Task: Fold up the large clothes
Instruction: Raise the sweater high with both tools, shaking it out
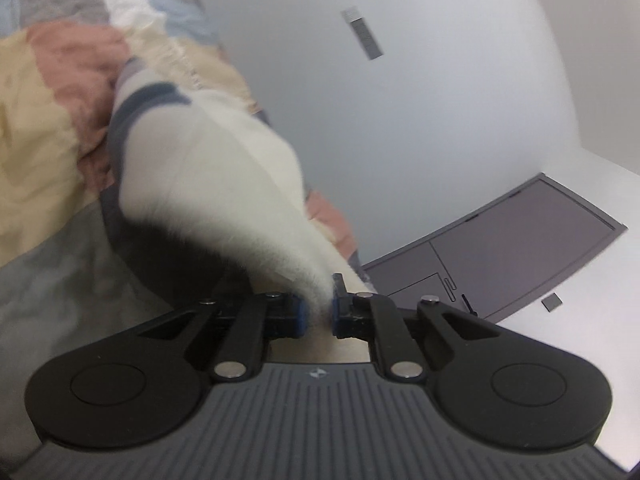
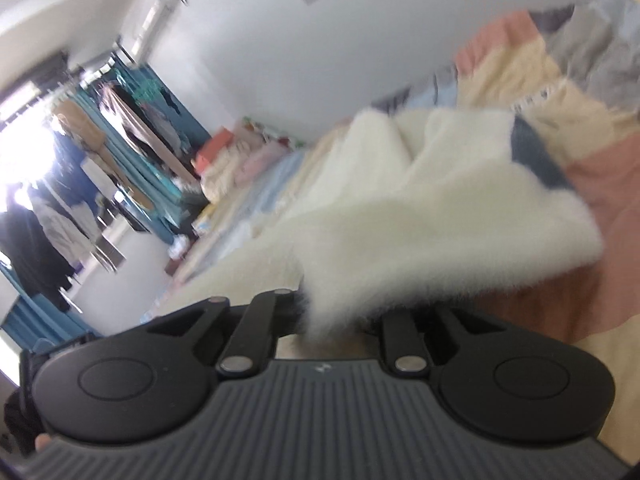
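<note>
A fluffy white sweater [image 1: 208, 168] with dark blue stripes at its hem lies across a bed and is lifted at two places. My left gripper [image 1: 318, 312] is shut on a pinched fold of the white sweater, which stretches up and to the left from the blue pads. In the right wrist view the same sweater [image 2: 420, 216] drapes over my right gripper [image 2: 336, 320], which is shut on its furry edge; the fabric hides the fingertips. A dark blue band [image 2: 536, 156] shows at the sweater's far right.
A patchwork quilt [image 1: 44, 120] in pink, cream, grey and pale blue covers the bed [image 2: 592, 184]. A white wall and a grey door panel [image 1: 520, 240] lie to the right of the left gripper. Hanging clothes [image 2: 80, 168] and blue curtains stand at the room's far left.
</note>
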`<control>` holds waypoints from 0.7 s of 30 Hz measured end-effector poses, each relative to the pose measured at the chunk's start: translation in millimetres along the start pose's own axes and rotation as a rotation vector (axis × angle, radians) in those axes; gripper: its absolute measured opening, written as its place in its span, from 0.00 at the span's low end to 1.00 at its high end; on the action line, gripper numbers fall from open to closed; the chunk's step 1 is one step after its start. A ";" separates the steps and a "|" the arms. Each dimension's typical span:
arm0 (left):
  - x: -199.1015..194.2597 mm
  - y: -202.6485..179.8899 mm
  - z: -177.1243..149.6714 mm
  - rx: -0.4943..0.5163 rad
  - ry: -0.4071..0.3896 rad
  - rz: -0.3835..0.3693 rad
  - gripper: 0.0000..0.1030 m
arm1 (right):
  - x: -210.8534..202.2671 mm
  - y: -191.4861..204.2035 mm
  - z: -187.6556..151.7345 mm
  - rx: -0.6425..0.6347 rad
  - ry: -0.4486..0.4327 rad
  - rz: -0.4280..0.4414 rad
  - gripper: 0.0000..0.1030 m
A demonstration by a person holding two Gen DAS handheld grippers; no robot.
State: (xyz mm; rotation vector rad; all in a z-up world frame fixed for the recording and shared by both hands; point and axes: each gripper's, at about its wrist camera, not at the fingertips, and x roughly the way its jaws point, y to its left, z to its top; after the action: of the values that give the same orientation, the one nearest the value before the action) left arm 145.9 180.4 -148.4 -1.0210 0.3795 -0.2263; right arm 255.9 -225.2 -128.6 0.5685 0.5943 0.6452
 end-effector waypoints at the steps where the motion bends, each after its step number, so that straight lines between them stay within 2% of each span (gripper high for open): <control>1: -4.5 -6.3 -0.8 0.017 -0.006 -0.011 0.13 | -5.2 3.8 0.8 -0.010 -0.016 0.006 0.16; 4: -18.5 -30.5 1.4 0.069 -0.033 -0.050 0.13 | -23.3 15.0 7.9 -0.028 -0.061 0.031 0.16; 9: -26.3 -76.0 8.8 0.112 -0.067 -0.082 0.13 | -40.0 32.6 34.5 -0.071 -0.095 0.012 0.16; 14: -36.0 -123.8 24.2 0.153 -0.123 -0.138 0.13 | -60.1 57.1 79.6 -0.098 -0.150 0.056 0.16; 21: -69.4 -215.1 60.6 0.280 -0.211 -0.187 0.13 | -97.9 125.9 151.2 -0.180 -0.207 0.144 0.16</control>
State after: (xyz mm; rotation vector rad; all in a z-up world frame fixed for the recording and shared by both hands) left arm 105.8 143.6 79.2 -0.7938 0.0573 -0.3267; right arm 244.2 -253.7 89.0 0.5045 0.2990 0.7566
